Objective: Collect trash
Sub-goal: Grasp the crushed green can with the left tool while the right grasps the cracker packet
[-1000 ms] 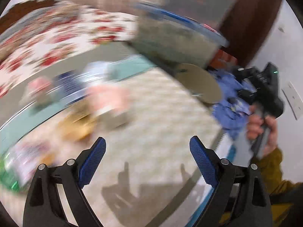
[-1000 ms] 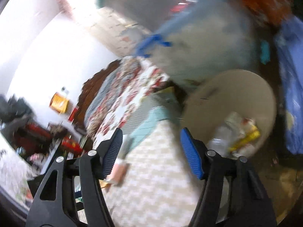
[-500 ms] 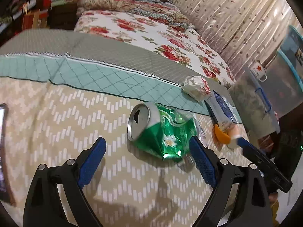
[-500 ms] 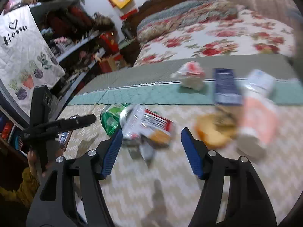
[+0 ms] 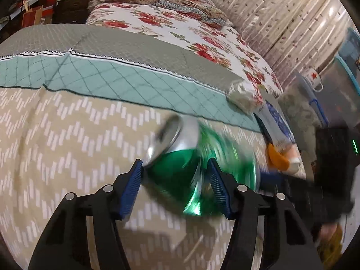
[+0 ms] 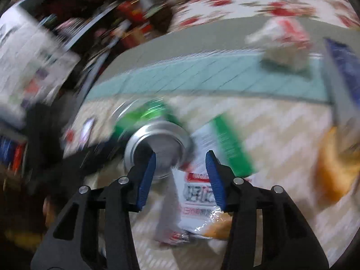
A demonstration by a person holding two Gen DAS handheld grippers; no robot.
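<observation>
Left wrist view: crushed green can [image 5: 191, 164] sits centre-low in frame, blurred, lying on the beige zigzag blanket [image 5: 67, 139], silver top facing upper left. Left gripper [image 5: 174, 177] straddles it; both blue pads [image 5: 131, 186] press against the can's sides, so it's clenched on the can. To the right of the can, partly behind it: orange peel-like scrap [image 5: 275, 159] and a blue-white wrapper [image 5: 273, 121] near right-centre. Crumpled white paper ball [image 5: 244, 95] lies above those, on the teal quilted band [image 5: 101, 76] w/ grey strip beyond. Floral bedspread [image 5: 184, 27] fills upper middle, curtain [image 5: 281, 15] upper right. Dark shape at far right edge is too blurred to call.

Right wrist view, heavy motion blur: same can [image 6: 146, 121] shows left of centre, round silver end [image 6: 160, 146] facing the lens. Right gripper [image 6: 180, 175] is low-centre, jaws spread apart w/ a gap between pads; a white snack wrapper [image 6: 198, 193] w/ red print and a green stripe lies between and below them. Left pad overlaps the can end; contact w/ wrapper can't be told, so grip reads as released. Paper ball [image 6: 281, 45] upper right, blue wrapper [image 6: 344, 72] at right edge, orange scrap [image 6: 333, 171] lower right.
</observation>
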